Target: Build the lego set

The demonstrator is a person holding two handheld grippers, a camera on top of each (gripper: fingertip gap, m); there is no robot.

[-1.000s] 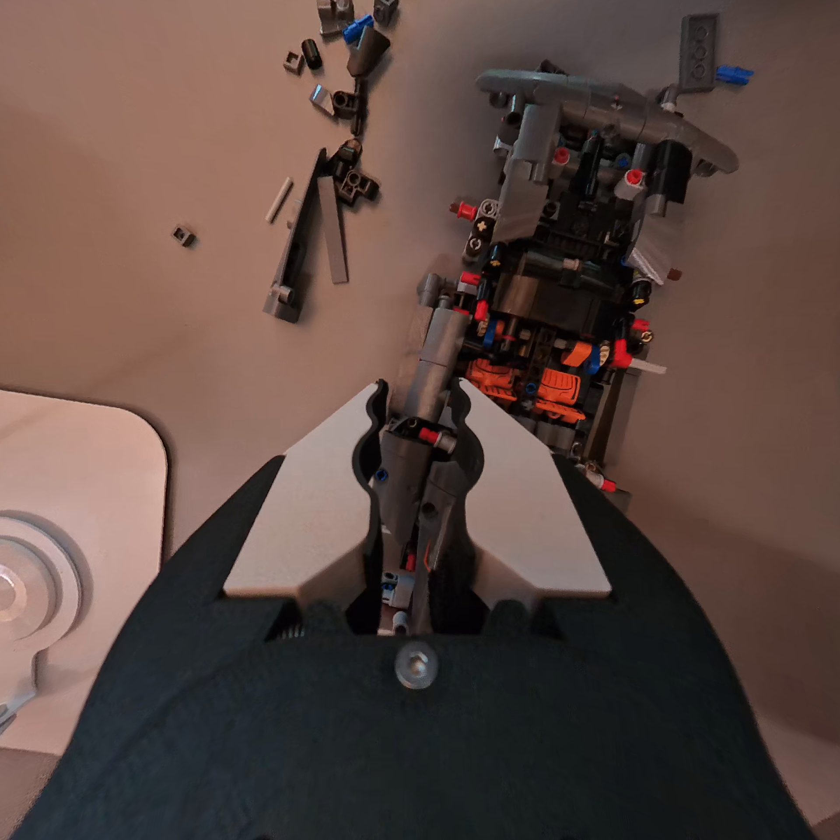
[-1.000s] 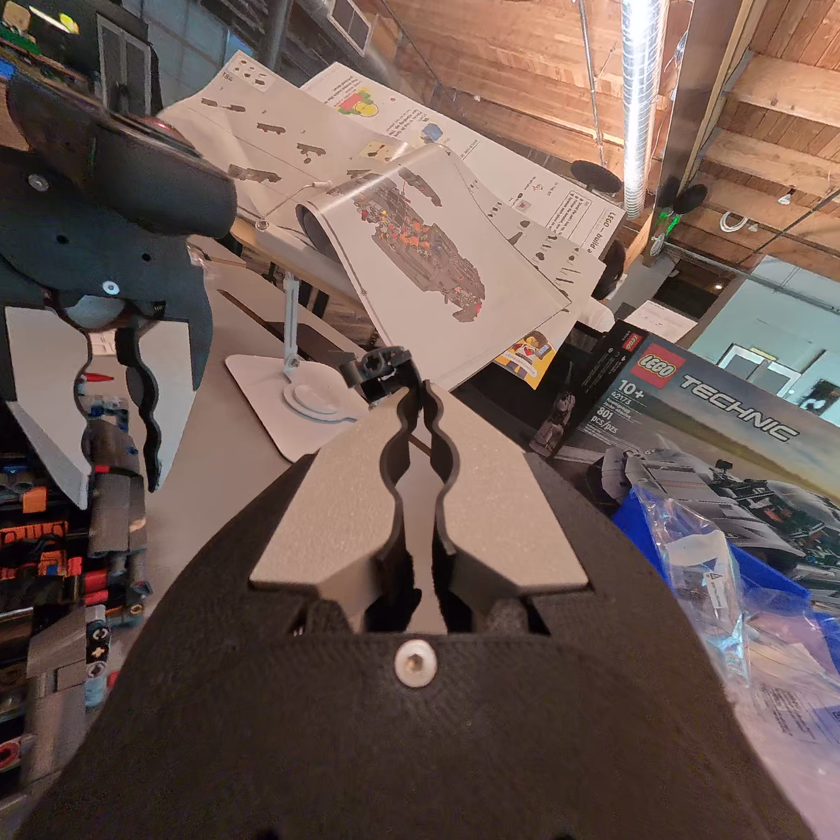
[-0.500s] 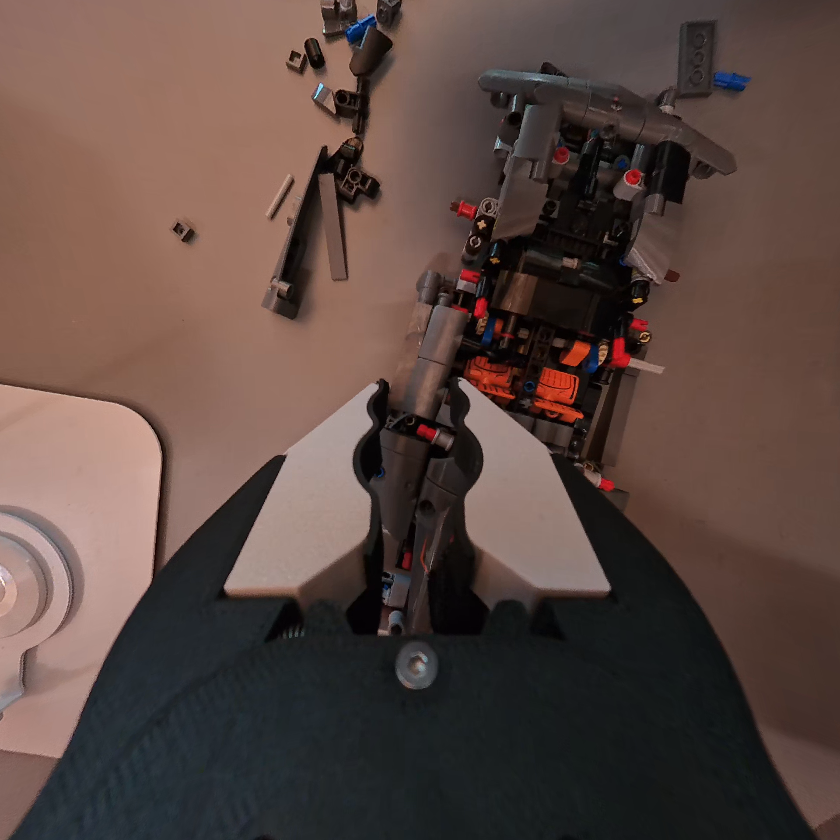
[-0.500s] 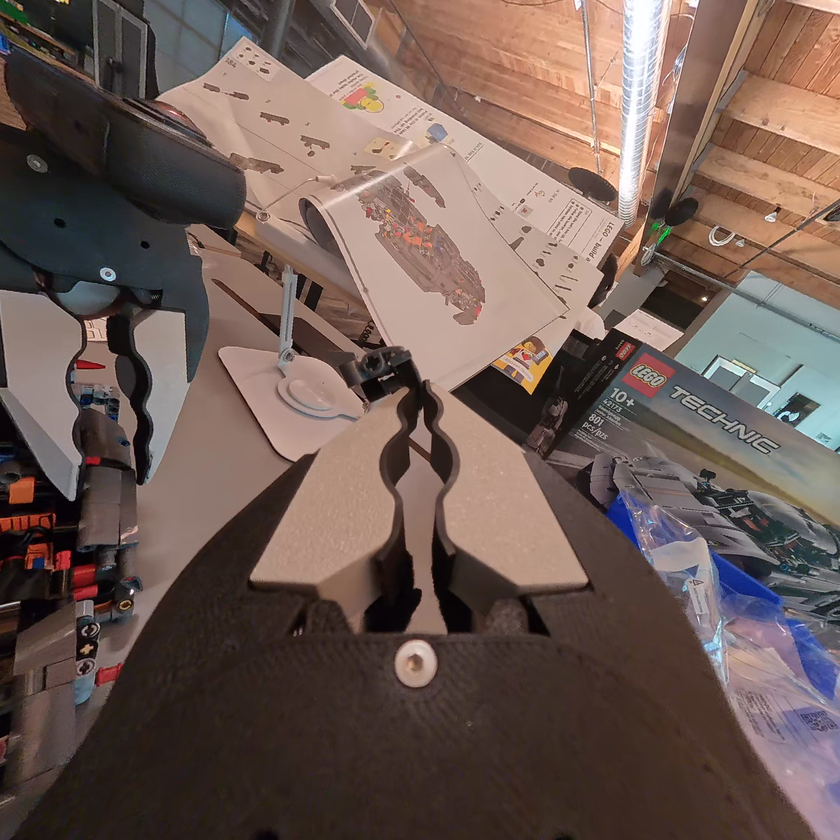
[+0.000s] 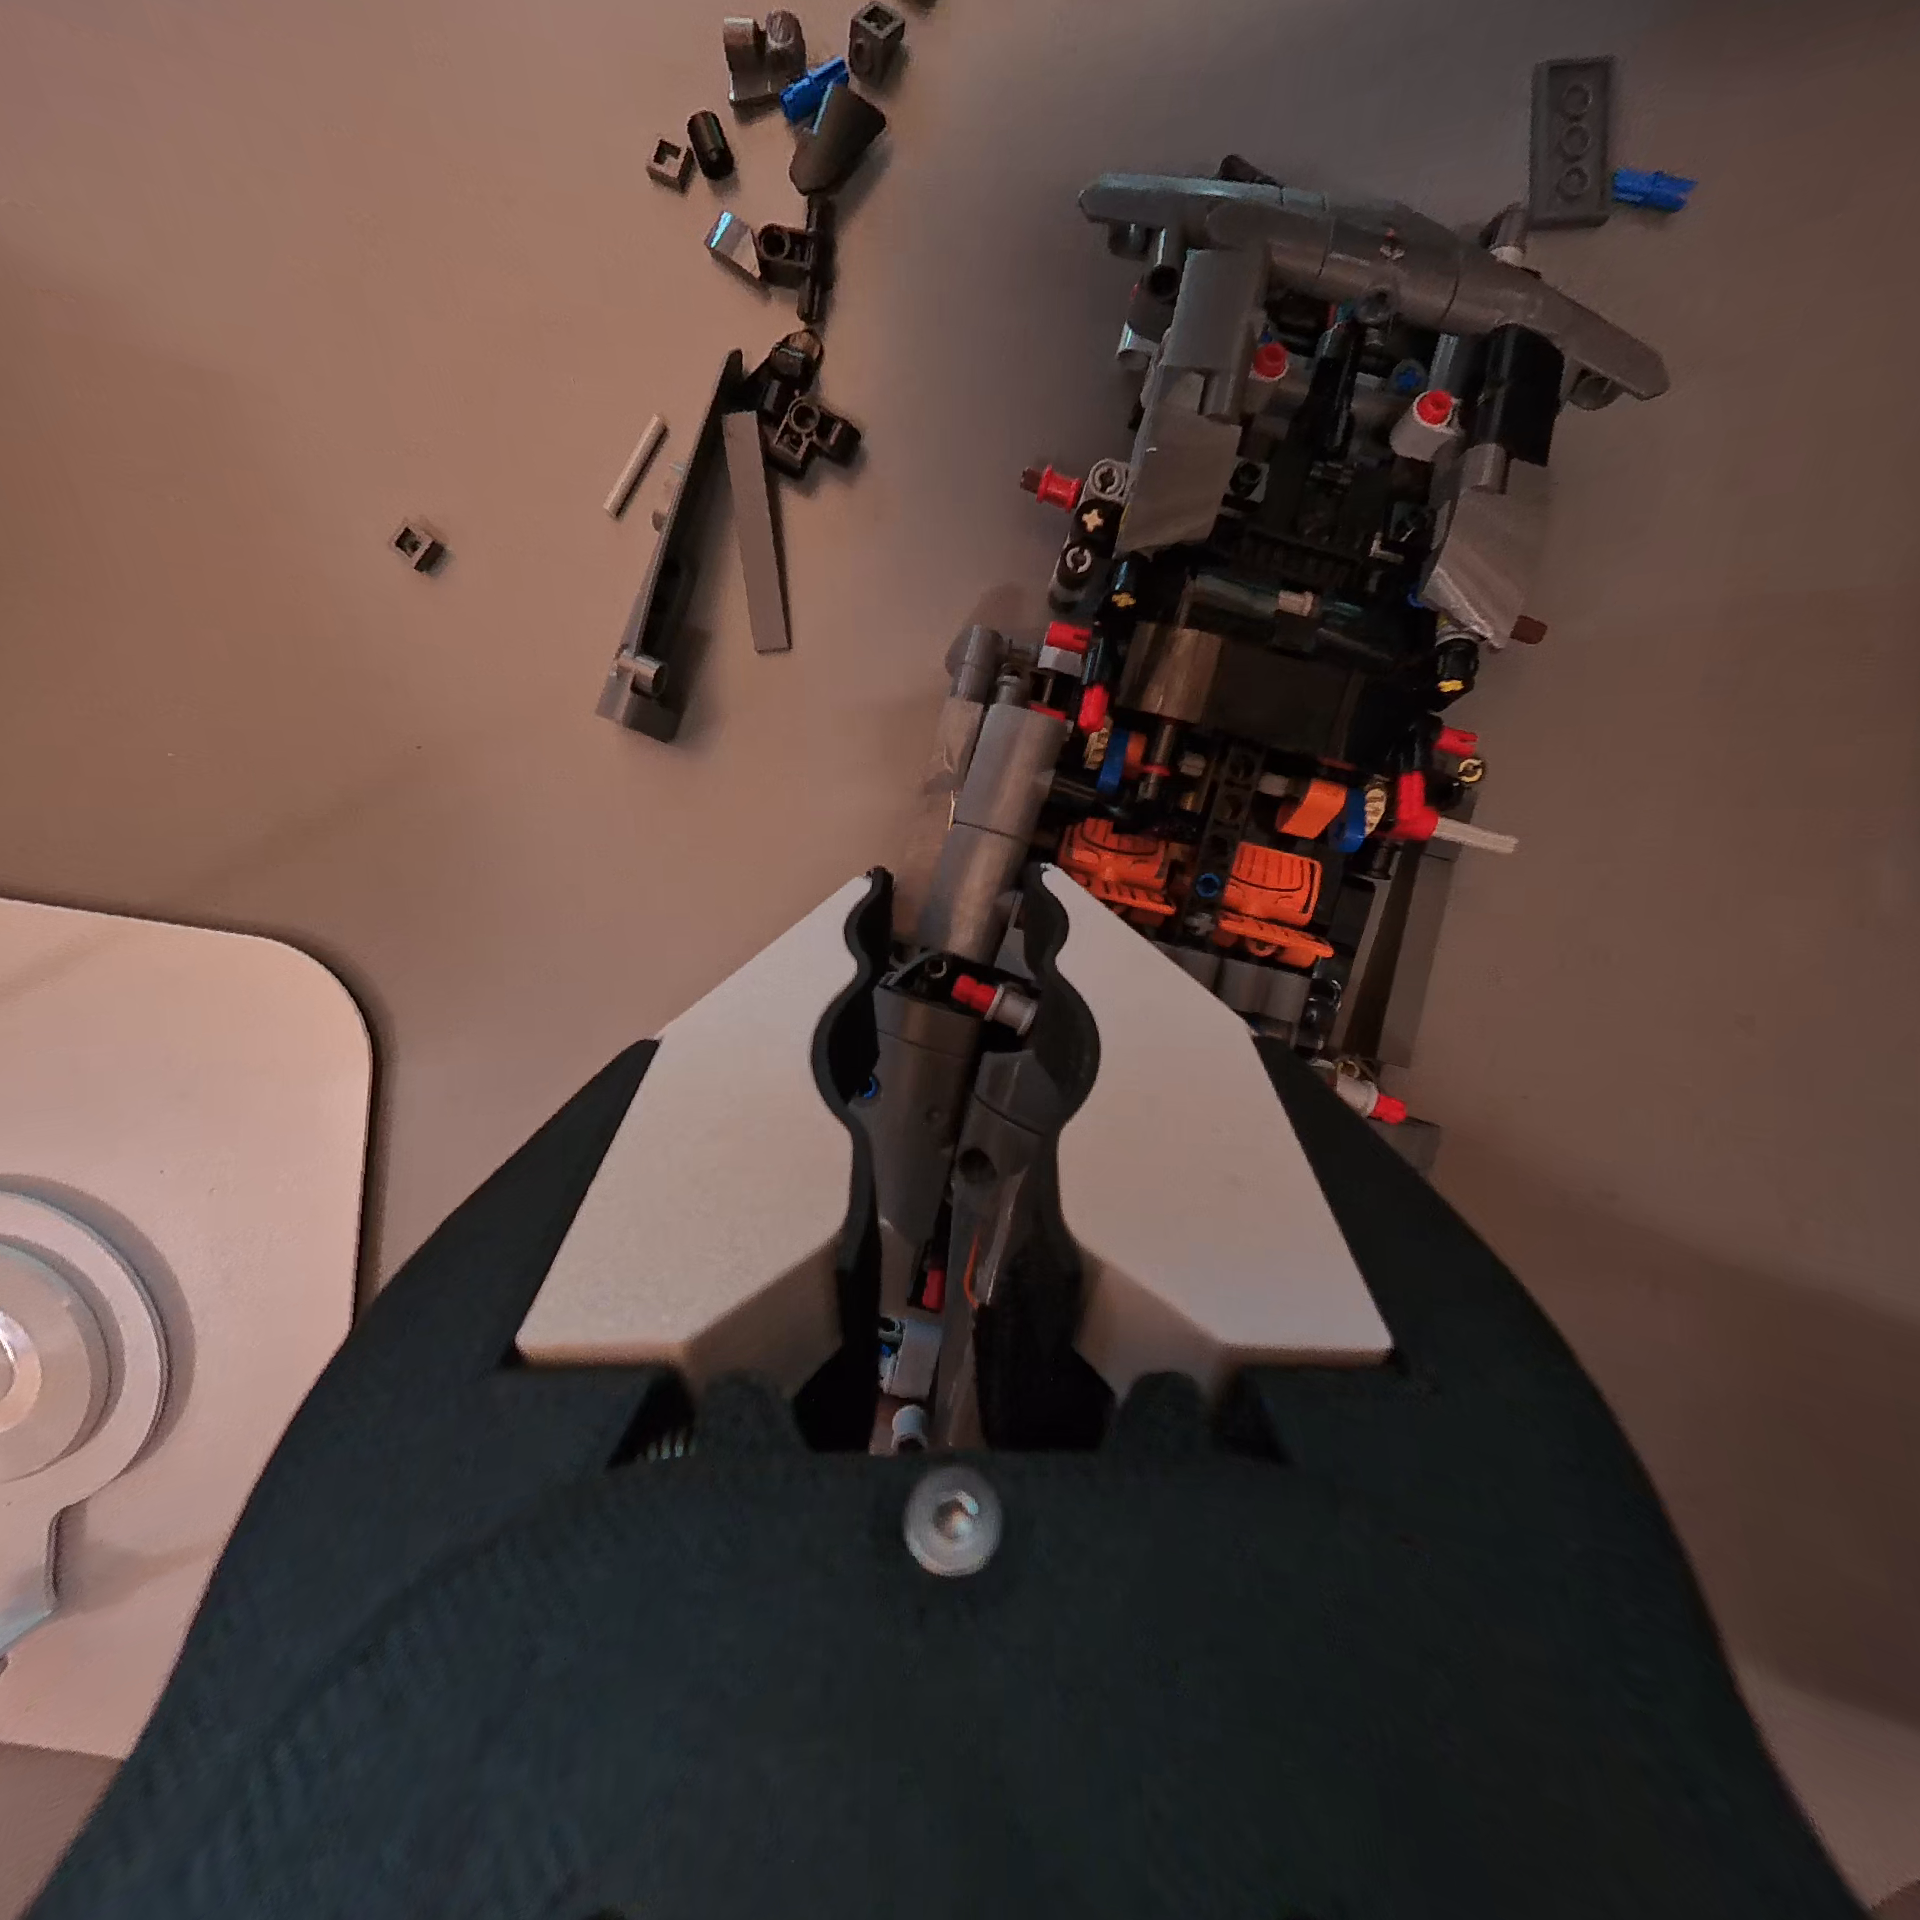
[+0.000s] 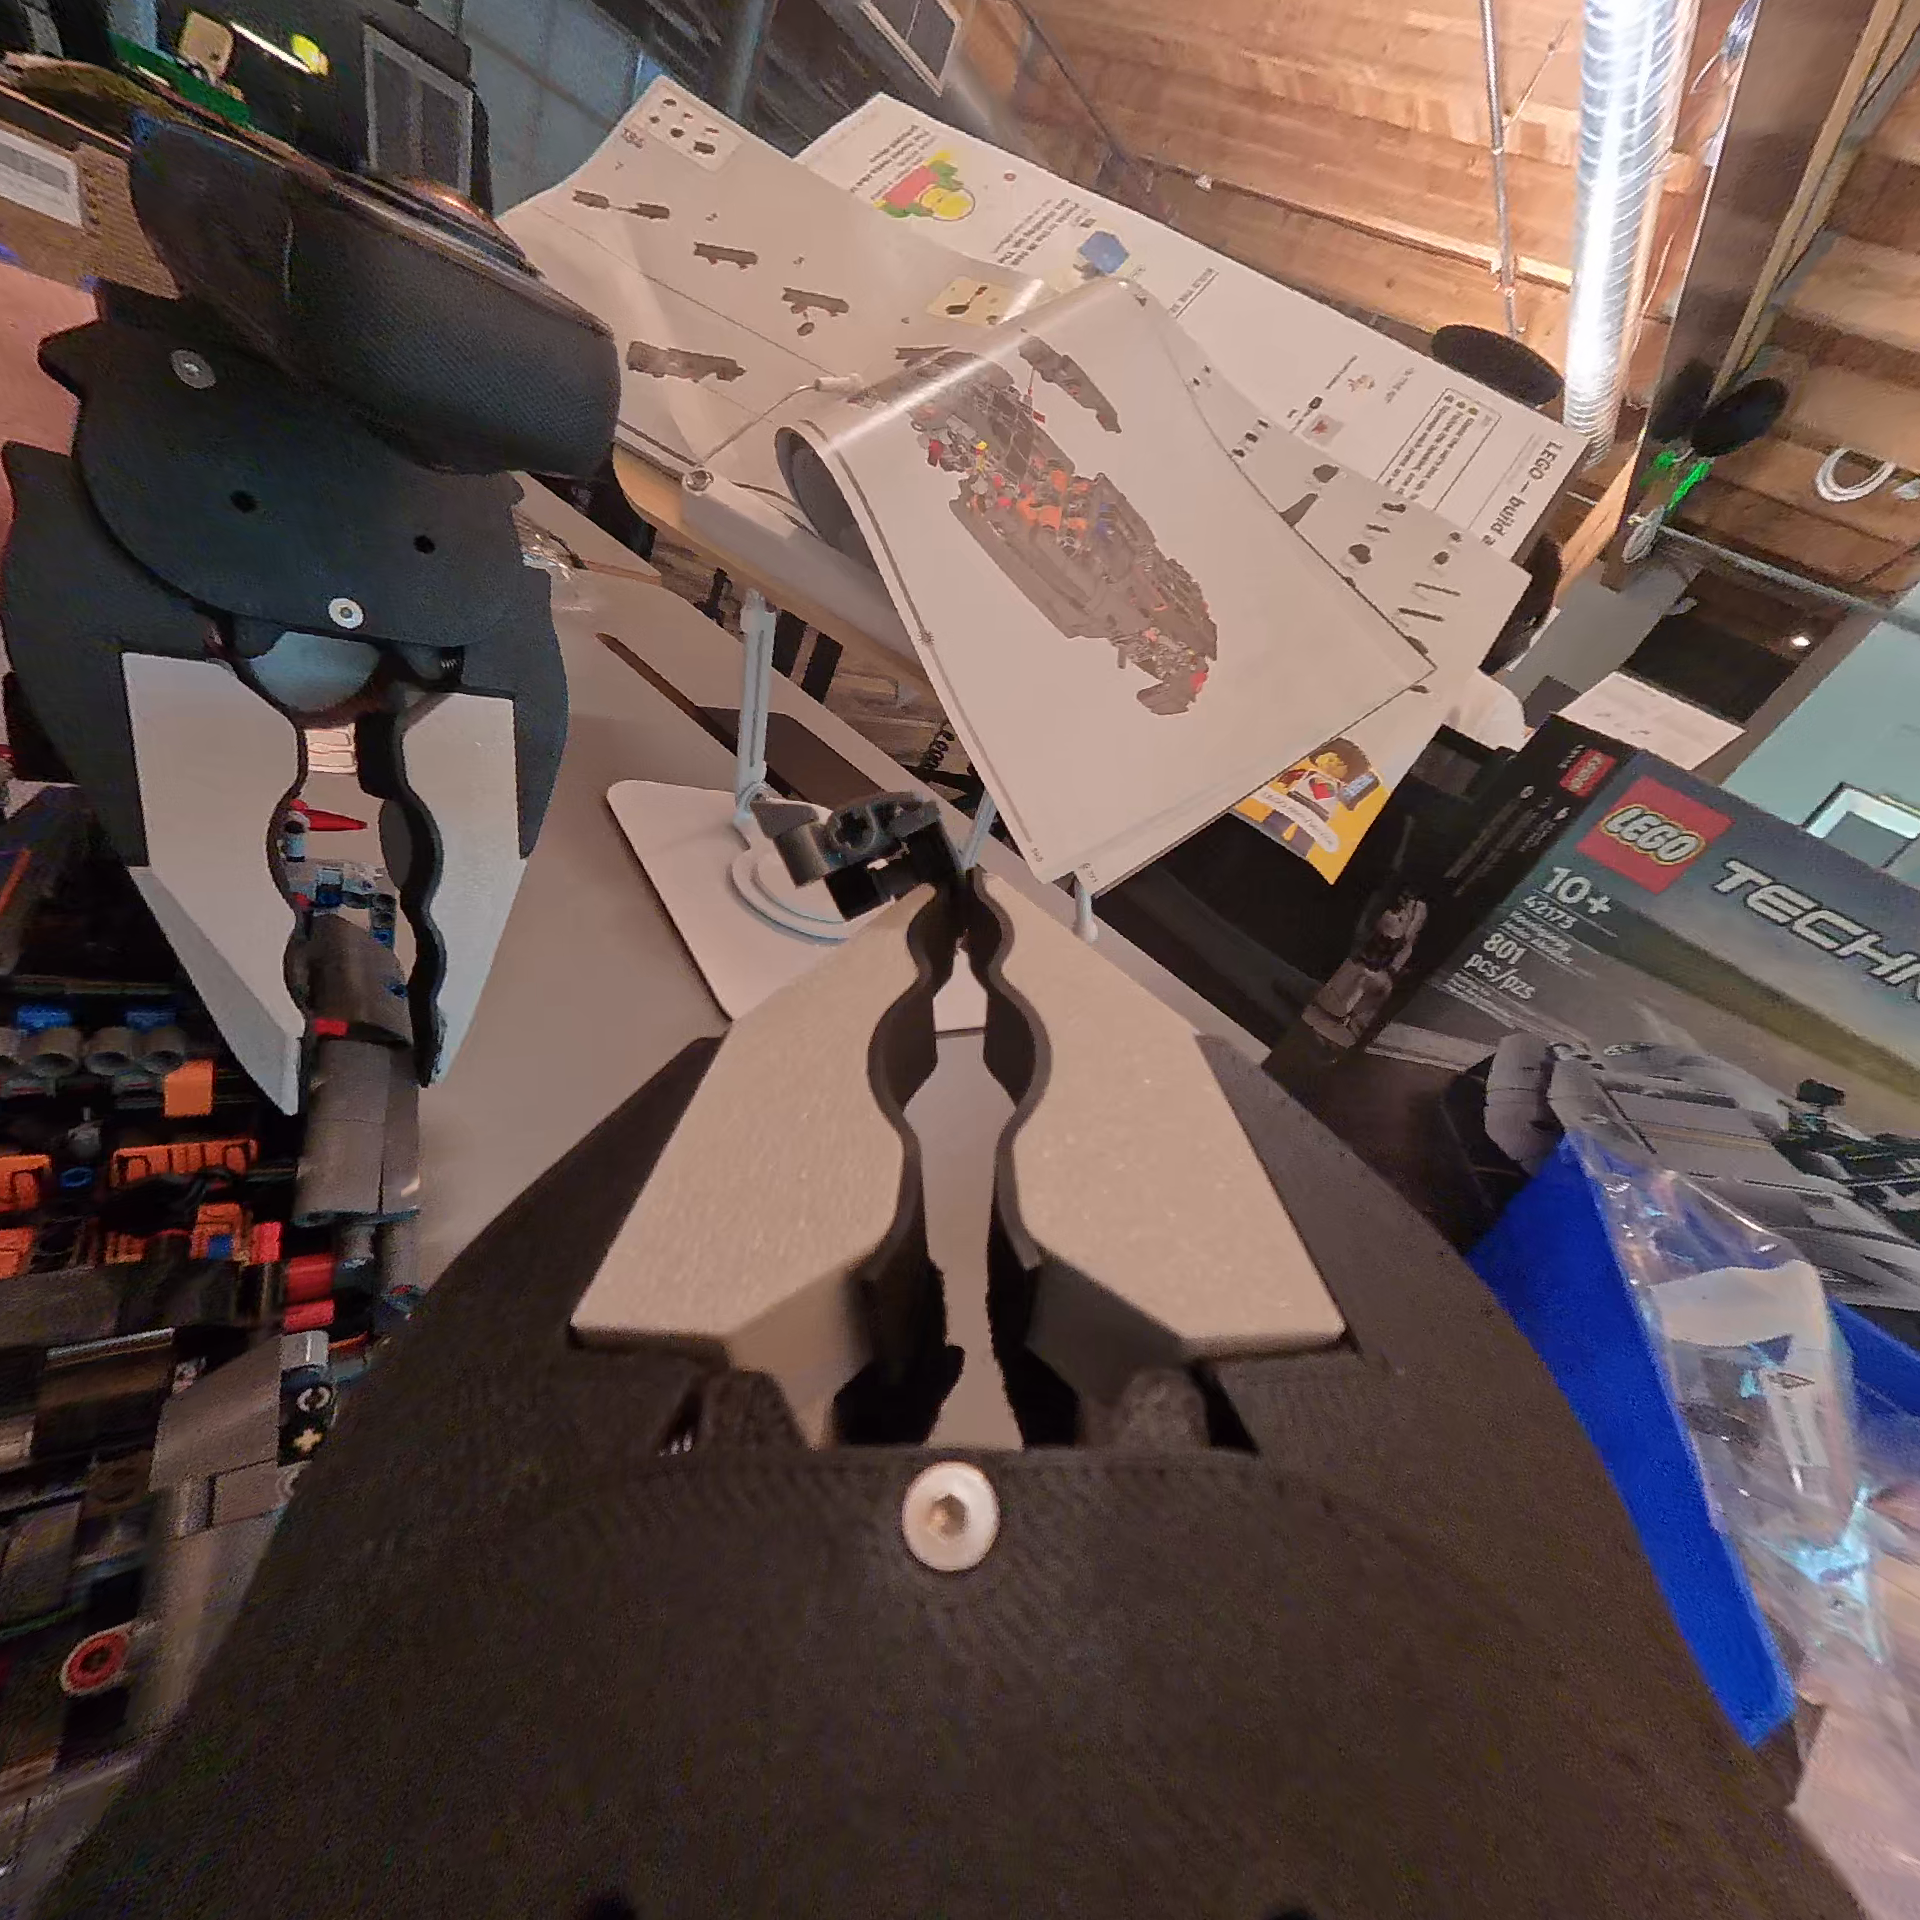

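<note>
The partly built lego car (image 5: pixel 1278 644) lies on the grey table, dark grey and black with orange seats and red and blue pins. My left gripper (image 5: pixel 961 894) is shut on the car's grey side panel (image 5: pixel 956 1049), which runs between its jaws. The same gripper shows in the right wrist view (image 6: pixel 353 1049) at the left, over the car (image 6: pixel 135 1195). My right gripper (image 6: pixel 961 894) is shut on a small black connector piece (image 6: pixel 862 842) held at its tips, above the table and apart from the car.
Loose grey and black pieces (image 5: pixel 748 343) lie on the table left of the car. A grey plate (image 5: pixel 1574 140) and a blue pin (image 5: pixel 1652 189) lie at its far end. A white stand (image 6: pixel 727 894) holds the open instruction booklet (image 6: pixel 1091 582). The lego box (image 6: pixel 1683 935) and a blue bin (image 6: pixel 1642 1455) with plastic bags stand at the right. About 15 centimeters separates my left fingertips from my right. The grey plate (image 5: pixel 1574 140) is about 20 centimeters from my left fingertips and 25 centimeters from my right.
My right gripper, with the connector, has shifted so the left gripper and the car appear further right in its view. The left gripper keeps its hold; its view barely shifts.
</note>
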